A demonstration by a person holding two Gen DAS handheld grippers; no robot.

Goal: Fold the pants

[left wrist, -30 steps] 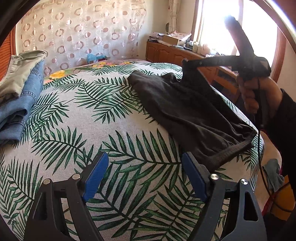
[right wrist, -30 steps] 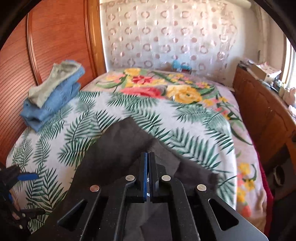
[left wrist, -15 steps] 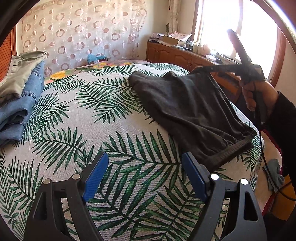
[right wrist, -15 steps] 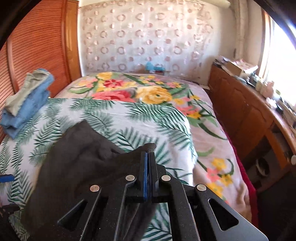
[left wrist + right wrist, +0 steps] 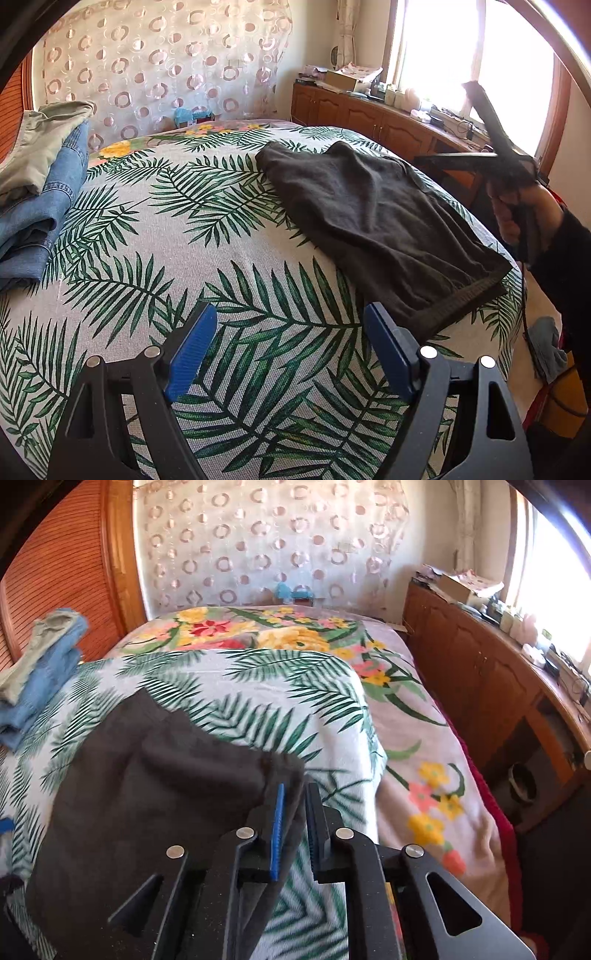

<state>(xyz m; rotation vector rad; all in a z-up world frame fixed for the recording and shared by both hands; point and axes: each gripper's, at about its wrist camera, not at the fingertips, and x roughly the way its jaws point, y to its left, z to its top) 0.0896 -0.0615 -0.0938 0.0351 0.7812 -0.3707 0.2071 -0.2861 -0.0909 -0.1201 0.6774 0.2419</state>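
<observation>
Dark grey shorts [image 5: 373, 221] laid flat on the palm-leaf bed cover [image 5: 207, 236], right of the folded jeans pile [image 5: 40, 192]. Right gripper [image 5: 293, 808] just parting, cloth edge loose between. Left gripper [image 5: 288, 350] wide apart, empty. Folding proper seemingly not begun.

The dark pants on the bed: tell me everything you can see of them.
The dark pants are soft charcoal knit, folded flat with a few wrinkles on the palm-leaf bedspread. A ribbed waistband lies nearest the camera. The right gripper, jaws just opening, has one edge loose between them; the left gripper hangs open, clear.
</observation>
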